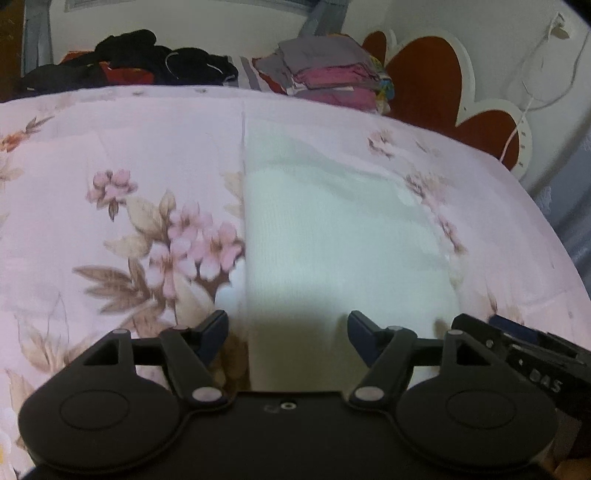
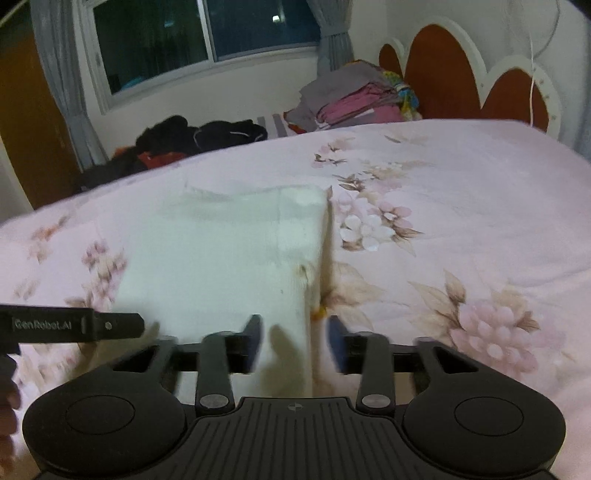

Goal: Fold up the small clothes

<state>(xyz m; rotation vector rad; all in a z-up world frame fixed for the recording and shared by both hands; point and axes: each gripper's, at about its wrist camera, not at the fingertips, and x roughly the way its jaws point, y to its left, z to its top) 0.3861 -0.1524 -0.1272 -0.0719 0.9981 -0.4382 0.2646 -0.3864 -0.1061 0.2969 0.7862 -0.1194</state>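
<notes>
A white knit garment [image 1: 332, 236] lies folded into a flat rectangle on the pink floral bedspread [image 1: 110, 155], near the bed's near edge and roughly mid-width; in the right wrist view the same piece [image 2: 221, 258] shows a thick folded right side with a small brownish mark on it.

The left gripper [image 1: 287, 332] hangs over the garment's near left part with its jaws spread wide and nothing between them — the pads touch no cloth. The right gripper [image 2: 294, 341] straddles the garment's near right corner, jaws parted; the folded edge runs up between the fingers, but neither pad presses on it. Its fingers are blurred.

Each view catches the other tool at its side: the right one at the lower right of the left view, the left one, lettered "GenRobot.AI", at the left of the right view.

Along the bed's far edge sit a stack of folded clothes [image 2: 354, 99] by the red-and-white headboard [image 2: 443, 74] and a heap of dark clothes [image 2: 192, 138] towards the window [image 2: 207, 33].
</notes>
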